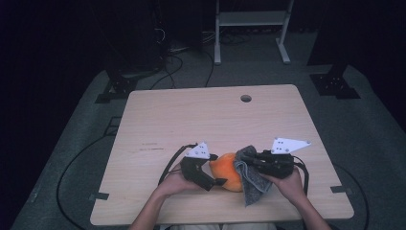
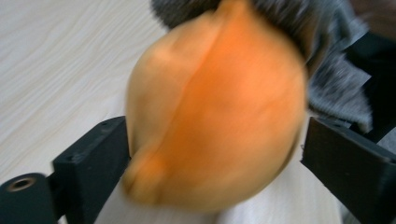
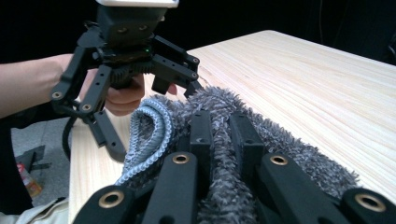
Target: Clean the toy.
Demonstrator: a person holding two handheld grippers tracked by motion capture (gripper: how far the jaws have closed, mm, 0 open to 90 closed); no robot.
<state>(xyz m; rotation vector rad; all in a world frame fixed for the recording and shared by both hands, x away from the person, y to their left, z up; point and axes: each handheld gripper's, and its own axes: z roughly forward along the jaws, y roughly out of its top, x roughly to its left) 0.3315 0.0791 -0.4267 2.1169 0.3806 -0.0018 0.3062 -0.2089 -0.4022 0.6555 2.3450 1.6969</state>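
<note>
Orange and round, the squishy ball-like thing [image 1: 229, 171] sits on the wooden table [image 1: 191, 120] near the front edge, right between the 2 grippers. Left gripper [image 1: 216, 168] has its jaws spread wide on either side of it; in the left gripper view the thing looks blurry and I can't tell if the pads actually press on it. Right gripper [image 1: 249, 160] is pinched tight on a fuzzy grey cloth [image 1: 253, 184], which drapes against the orange thing's right side.
</note>
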